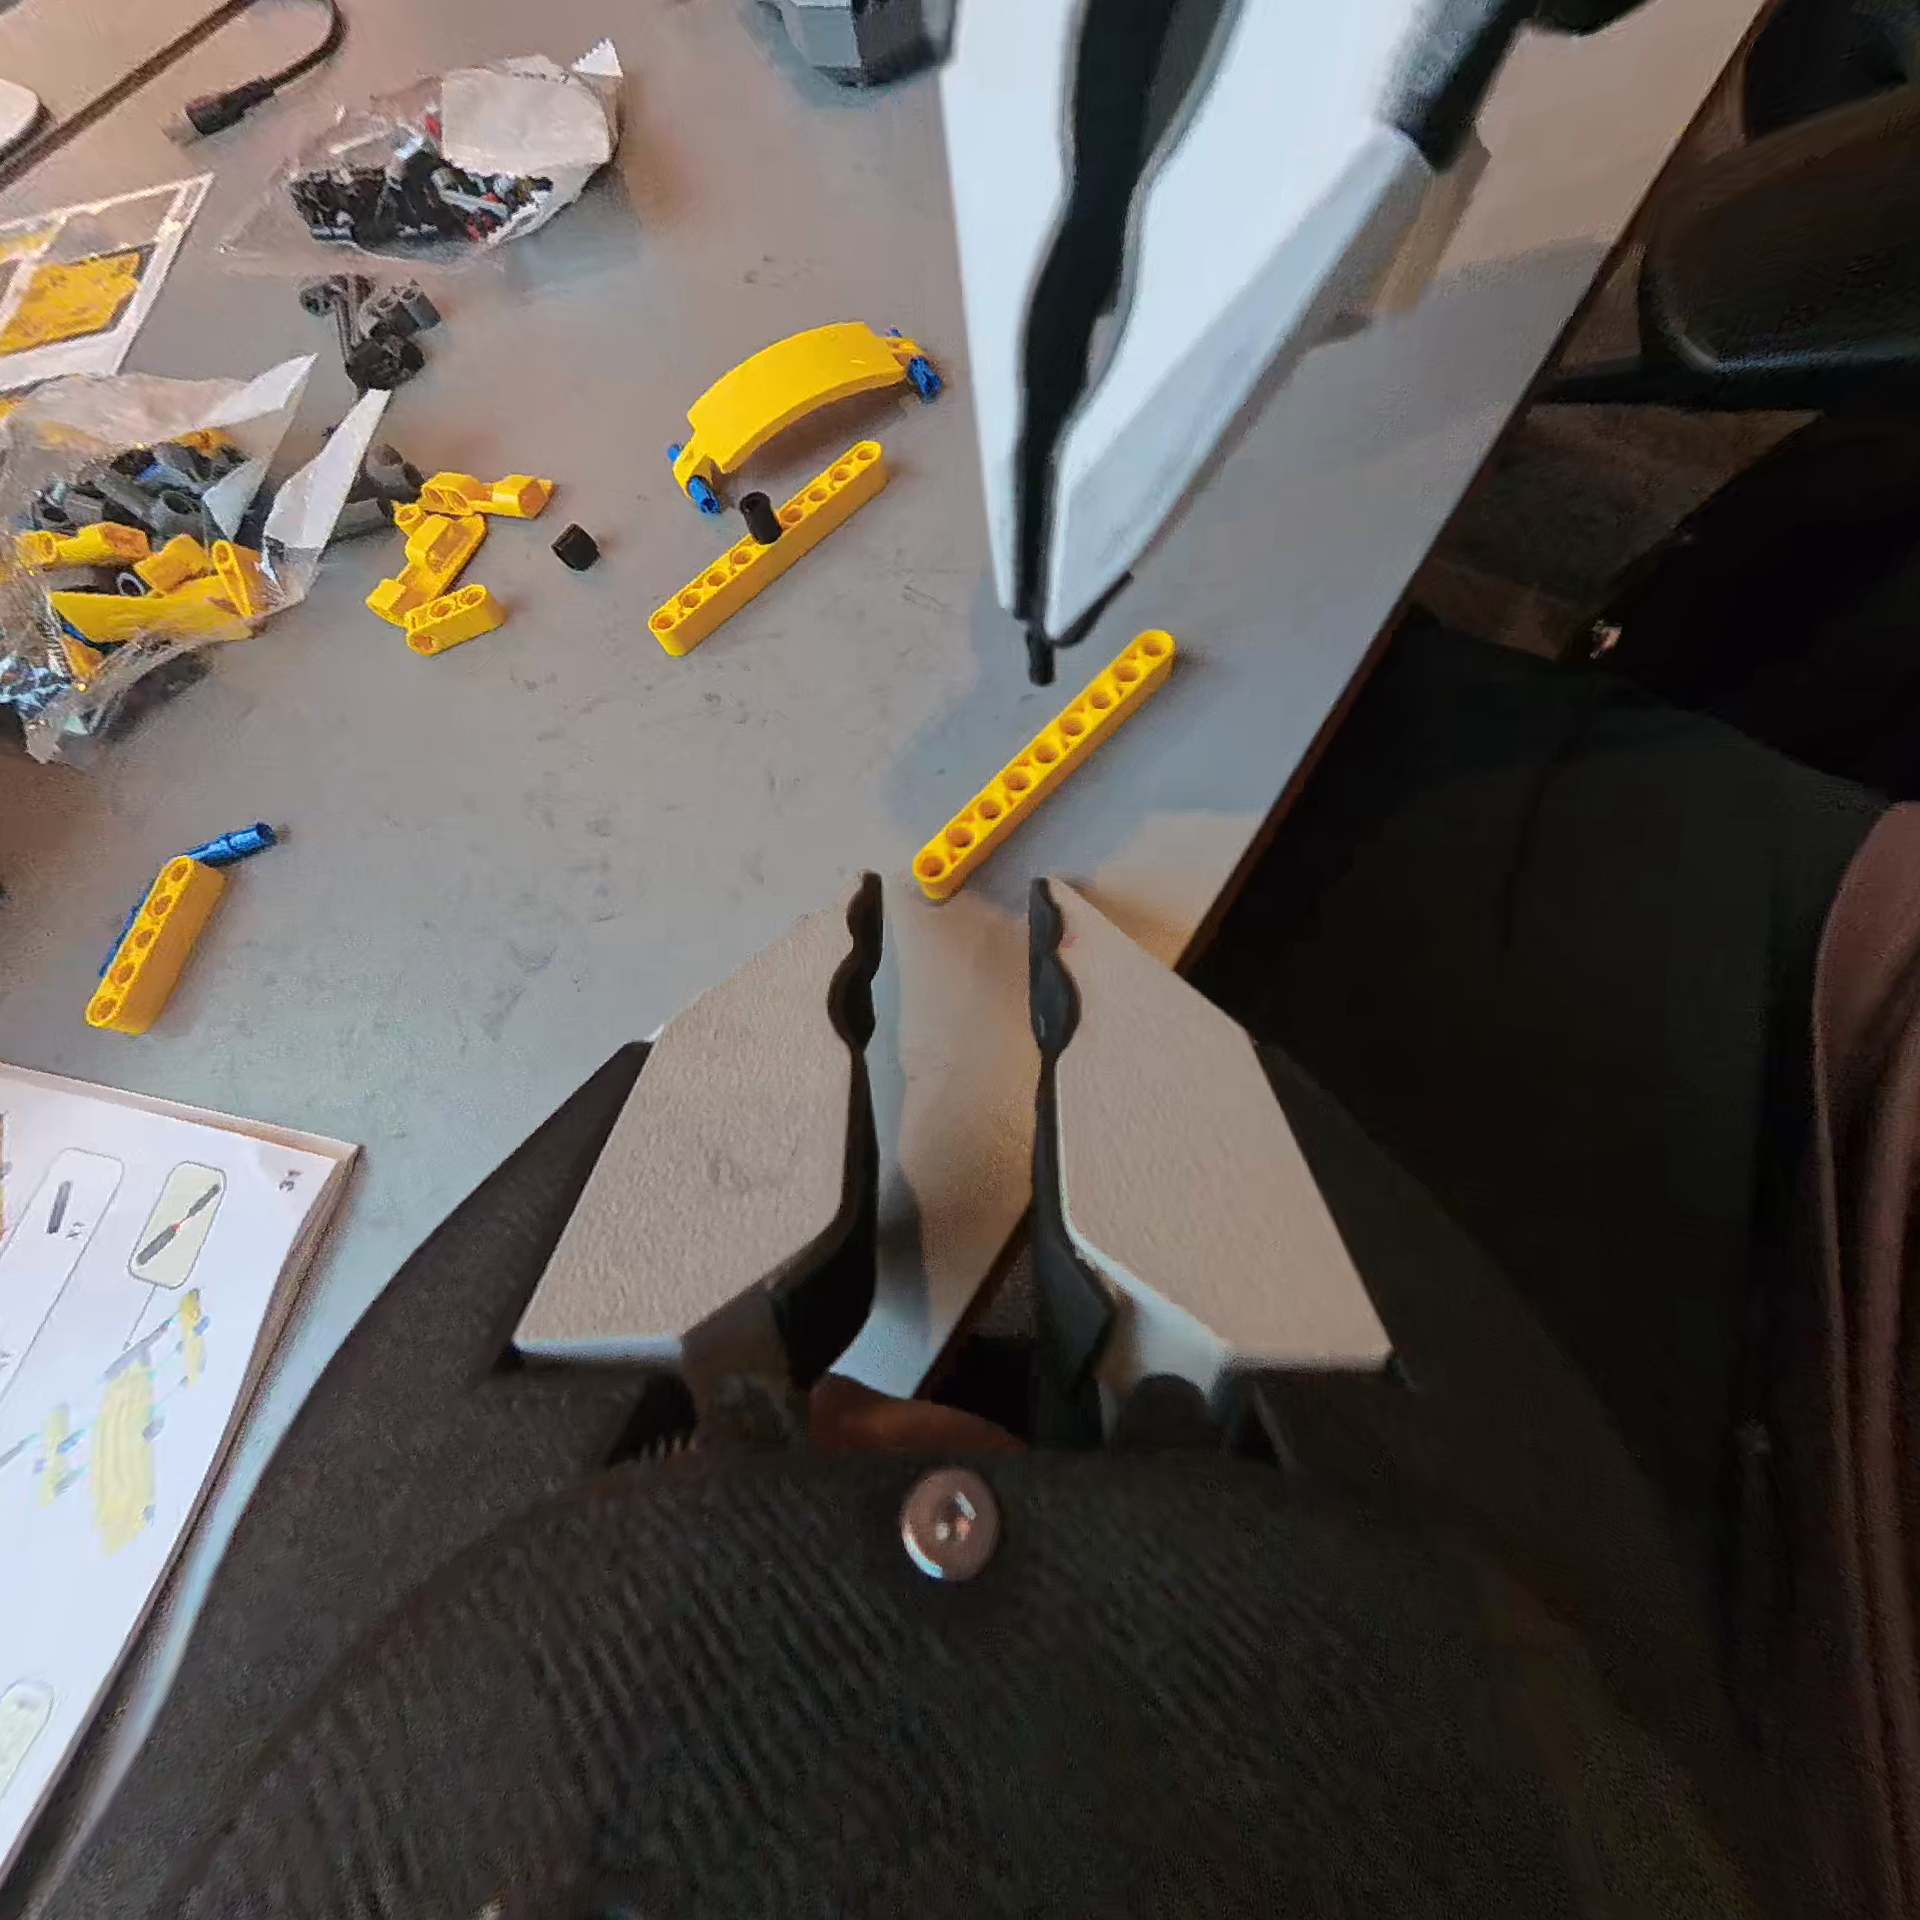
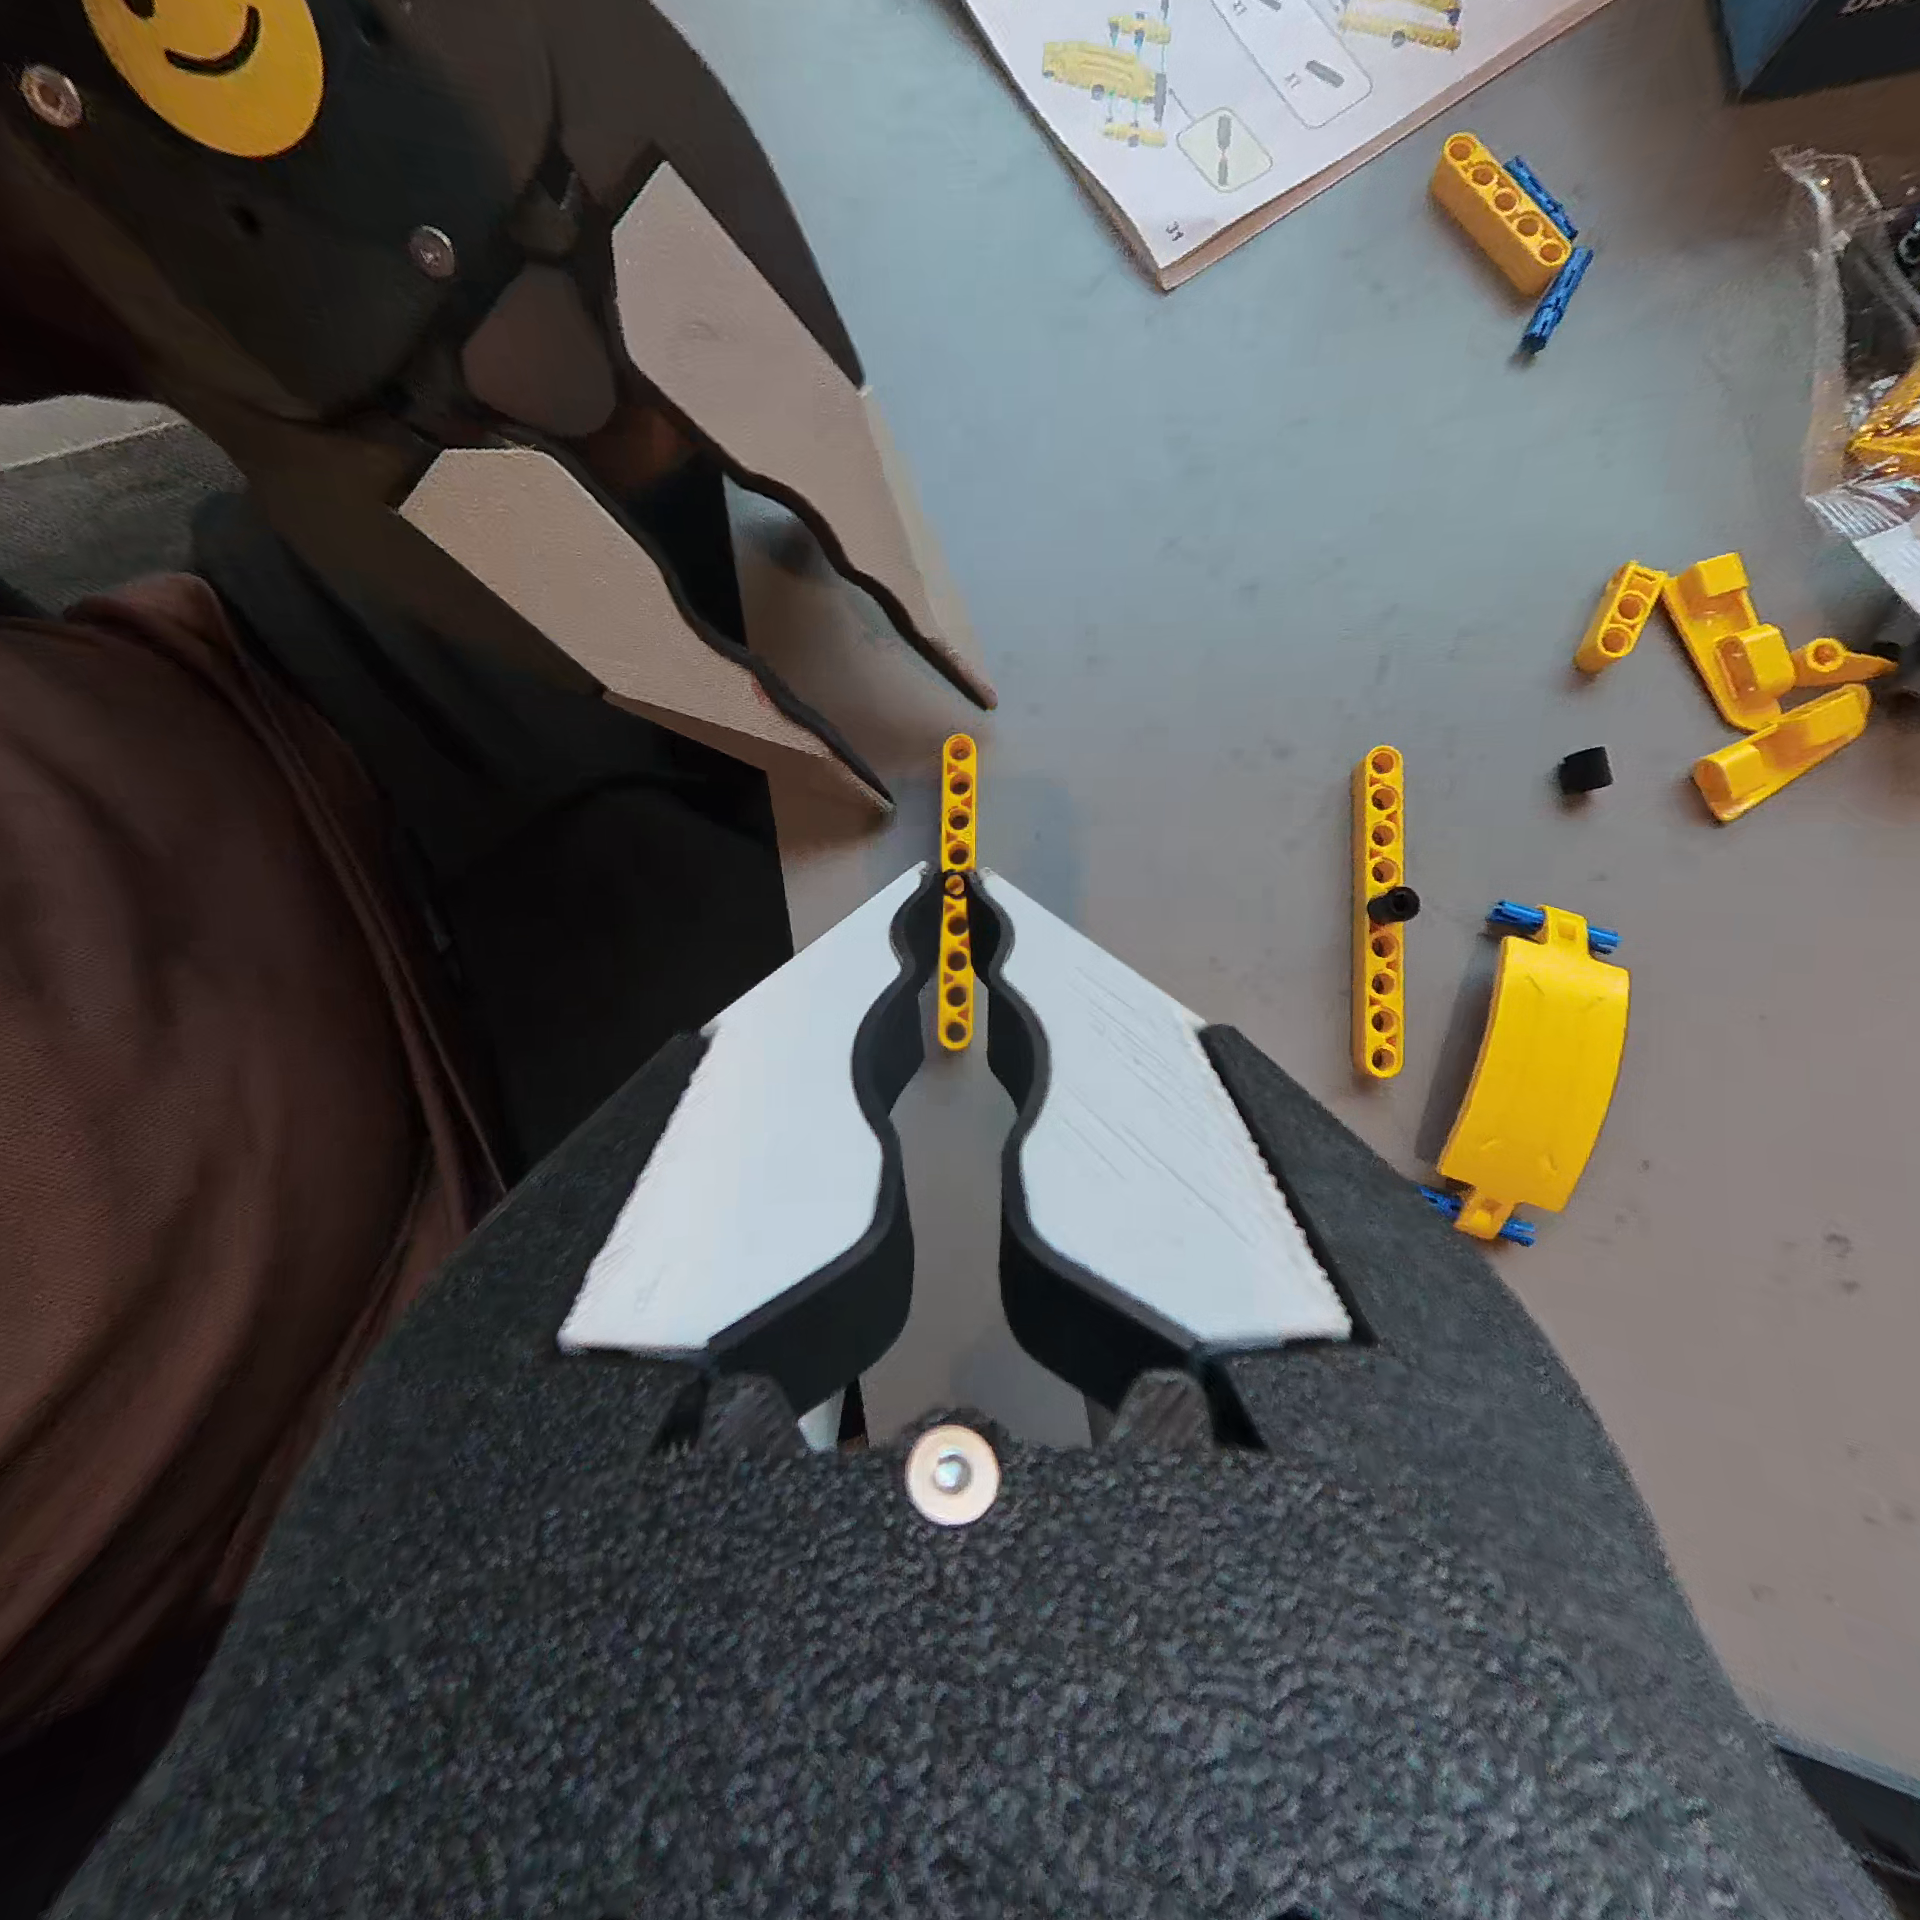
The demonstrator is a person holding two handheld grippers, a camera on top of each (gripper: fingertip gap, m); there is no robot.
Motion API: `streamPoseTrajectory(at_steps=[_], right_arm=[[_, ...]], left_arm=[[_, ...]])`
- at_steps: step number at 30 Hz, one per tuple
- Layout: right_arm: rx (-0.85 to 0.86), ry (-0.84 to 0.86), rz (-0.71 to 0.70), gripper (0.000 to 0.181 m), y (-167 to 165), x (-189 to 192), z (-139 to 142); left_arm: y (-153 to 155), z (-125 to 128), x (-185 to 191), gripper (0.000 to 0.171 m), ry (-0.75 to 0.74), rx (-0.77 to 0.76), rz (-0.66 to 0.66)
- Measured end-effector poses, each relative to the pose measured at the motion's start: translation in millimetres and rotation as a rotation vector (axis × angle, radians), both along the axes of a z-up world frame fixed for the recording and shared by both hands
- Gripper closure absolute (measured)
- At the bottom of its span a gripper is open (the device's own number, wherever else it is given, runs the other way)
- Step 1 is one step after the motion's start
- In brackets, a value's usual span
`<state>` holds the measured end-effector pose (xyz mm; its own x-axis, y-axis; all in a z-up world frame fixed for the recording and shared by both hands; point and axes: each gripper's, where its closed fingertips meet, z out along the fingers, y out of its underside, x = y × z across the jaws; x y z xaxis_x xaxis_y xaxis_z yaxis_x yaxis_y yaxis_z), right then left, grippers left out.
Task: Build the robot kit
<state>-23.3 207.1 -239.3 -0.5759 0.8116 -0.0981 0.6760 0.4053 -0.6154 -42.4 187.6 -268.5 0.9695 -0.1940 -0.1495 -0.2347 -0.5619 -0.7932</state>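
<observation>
A long yellow beam with holes [image 1: 1044,764] lies flat on the grey table near its edge; it also shows in the right wrist view [image 2: 958,800]. My right gripper [image 2: 954,875] is shut on a small black pin [image 2: 954,885] and holds it just over the beam's middle. In the left wrist view the right gripper [image 1: 1039,649] points down, with the pin [image 1: 1039,665] sticking out of its tips beside the beam. My left gripper [image 1: 954,899] is open and empty, with its tips at the beam's near end. It also shows in the right wrist view [image 2: 940,753].
A second yellow beam with a black pin in it [image 1: 769,545] lies by a curved yellow panel [image 1: 800,400]. Loose yellow parts [image 1: 447,561], a black bush [image 1: 575,545], open bags [image 1: 135,540], a short beam stack [image 1: 156,940] and a booklet [image 1: 125,1299] lie left. The table edge [image 1: 1340,707] runs close on the right. Across from one pair of fingers to the other is roughly 5 cm.
</observation>
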Motion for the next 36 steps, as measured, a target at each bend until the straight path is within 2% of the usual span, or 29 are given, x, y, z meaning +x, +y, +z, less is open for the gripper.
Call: streamPoseTrajectory(at_steps=[3,6,12,16,21,26,29,32,36], right_arm=[[0.030,-0.016,0.002,0.177,0.2,0.1,-7.1],[0.025,-0.020,0.002,0.177,-2.0,-0.5,-9.3],[0.073,-0.018,0.004,0.178,-1.4,-0.9,-12.9],[0.109,-0.025,0.003,0.178,0.8,0.9,-16.2],[0.130,-0.013,-0.013,0.177,5.0,-0.2,-17.9],[0.099,0.002,-0.034,0.178,7.9,-5.2,-14.5],[0.099,0.010,-0.033,0.178,7.7,-7.5,-14.1],[0.104,0.009,-0.029,0.178,7.0,-7.6,-14.8],[0.126,0.009,-0.034,0.178,9.4,-6.9,-17.8]], left_arm=[[2.8,1.1,0.4,0.145,-0.042,0.009,-0.009],[4.1,0.0,-0.2,0.145,-0.024,-0.001,-0.047],[6.0,-2.1,10.7,0.155,-0.066,-0.079,-0.140],[9.2,-3.0,7.7,0.166,-0.065,-0.104,-0.141],[9.1,-2.8,5.0,0.166,-0.064,-0.105,-0.131],[9.8,-2.5,0.9,0.156,-0.068,-0.116,-0.129],[13.9,-2.8,3.6,0.157,-0.072,-0.126,-0.152],[16.0,-3.8,9.0,0.167,-0.101,-0.142,-0.186],[16.5,-4.1,8.4,0.167,-0.116,-0.137,-0.184]])
